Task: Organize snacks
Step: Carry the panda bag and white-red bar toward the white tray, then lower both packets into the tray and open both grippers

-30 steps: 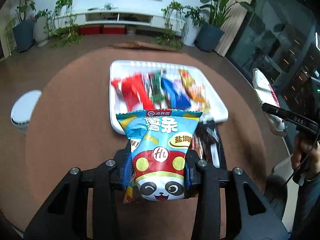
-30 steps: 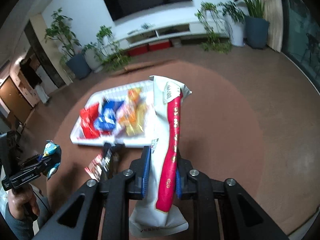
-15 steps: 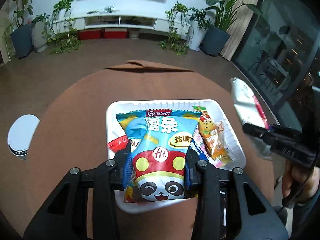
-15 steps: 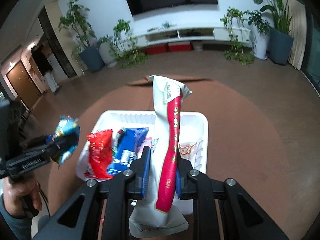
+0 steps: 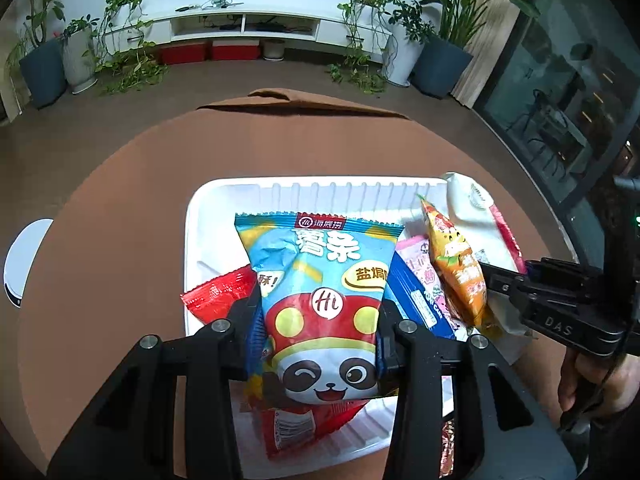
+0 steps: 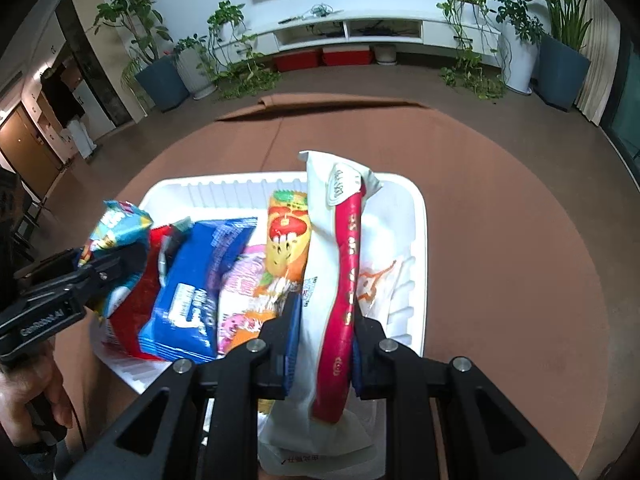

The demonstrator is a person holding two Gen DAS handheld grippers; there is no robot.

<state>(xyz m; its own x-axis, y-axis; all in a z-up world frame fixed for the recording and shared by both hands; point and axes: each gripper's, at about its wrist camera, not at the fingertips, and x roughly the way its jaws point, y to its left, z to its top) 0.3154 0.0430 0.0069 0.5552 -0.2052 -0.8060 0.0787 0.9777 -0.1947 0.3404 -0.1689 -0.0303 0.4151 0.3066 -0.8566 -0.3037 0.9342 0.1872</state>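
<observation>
Left wrist view: left gripper point(image 5: 320, 320) has its jaws easing open, the blue panda snack bag point(image 5: 320, 300) still pressed between the pads, above the white tray point(image 5: 192, 240). Right gripper point(image 6: 322, 344) clamps narrow on a white-and-red packet point(image 6: 340, 260), upright over the tray's right side, other snacks crowded beside it.

A tray point(image 5: 192, 216) sits on a round rug point(image 5: 120, 200). Snack packets point(image 6: 192, 280) lie side by side inside it. Behind the rug, potted plants point(image 6: 160, 64) flank a TV console point(image 6: 352, 30).
</observation>
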